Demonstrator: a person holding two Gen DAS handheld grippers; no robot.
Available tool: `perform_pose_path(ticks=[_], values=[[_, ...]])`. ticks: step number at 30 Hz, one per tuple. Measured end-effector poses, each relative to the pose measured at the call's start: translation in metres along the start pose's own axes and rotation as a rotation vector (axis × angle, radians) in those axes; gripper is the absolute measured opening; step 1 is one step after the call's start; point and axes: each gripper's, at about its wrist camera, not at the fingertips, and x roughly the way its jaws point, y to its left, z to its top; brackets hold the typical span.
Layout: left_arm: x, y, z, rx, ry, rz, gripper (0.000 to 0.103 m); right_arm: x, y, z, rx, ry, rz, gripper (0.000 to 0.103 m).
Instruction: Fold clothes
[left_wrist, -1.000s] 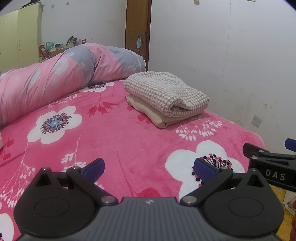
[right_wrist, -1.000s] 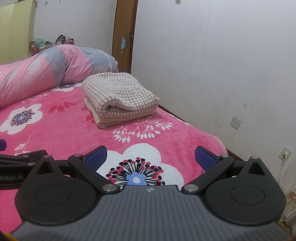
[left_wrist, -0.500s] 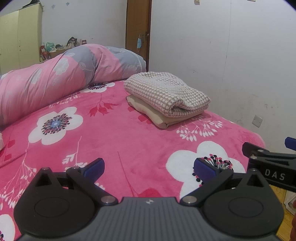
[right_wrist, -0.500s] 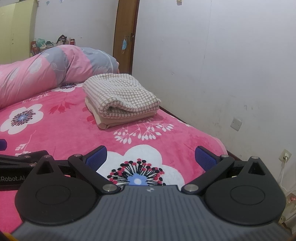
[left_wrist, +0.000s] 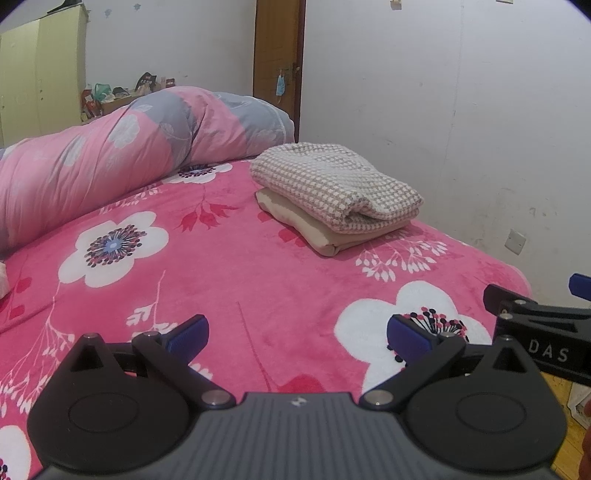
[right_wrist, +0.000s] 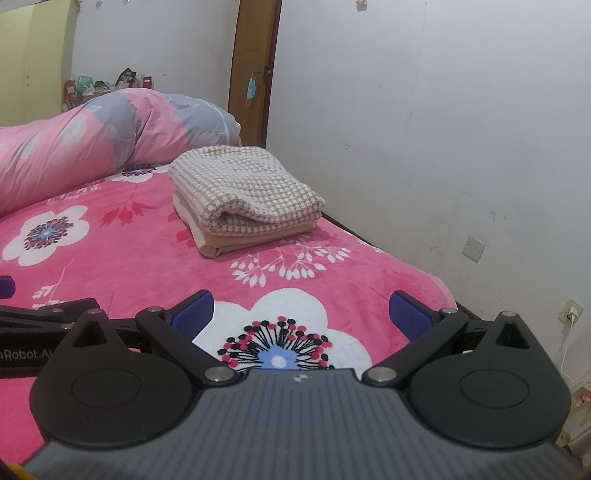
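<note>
- Clothes were already stacked: a brown-and-white checked knit garment (left_wrist: 332, 181) sat folded on top of a folded plain beige garment (left_wrist: 325, 236), both resting on the pink fleece bedspread with big white flowers (left_wrist: 229, 273), over by the white wall (left_wrist: 461, 110) side of the bed.
- Left gripper (left_wrist: 297, 334) hung over the near edge of the bed with its blue-padded fingers spread wide and nothing between them.
- Right gripper (right_wrist: 301, 314) looked the same, jaws wide apart and empty, just beside the left one; each camera caught a bit of the other tool at its edge.
- Both were well apart from the stack, not touching any fabric.
- Rolled pink-and-grey floral duvet (left_wrist: 122, 155) lay along the far side of the bed, near the brown wooden door (left_wrist: 279, 62).
- My read: folding looked pretty much done for those two pieces. Edges seemed tidy enough from here.
- No loose unfolded clothing showed in either view, so honestly couldn't tell if anything was left. Something pale peeked in at the left edge of the left view, too cropped to identify.
</note>
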Motion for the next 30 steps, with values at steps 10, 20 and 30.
perform_pose_path(ticks=[10, 20, 30], values=[[-0.0003, 0.0008, -0.0009, -0.003, 0.002, 0.001, 0.103, -0.0002, 0.0026, -0.0002, -0.005, 0.000, 0.002, 0.102], [-0.0003, 0.0010, -0.0013, -0.004, 0.006, 0.002, 0.103, 0.0008, 0.0035, -0.0002, -0.007, 0.002, 0.005, 0.102], [0.0000, 0.0016, -0.0019, -0.006, 0.007, 0.001, 0.103, 0.0002, 0.0036, -0.0007, -0.006, 0.001, 0.005, 0.102]])
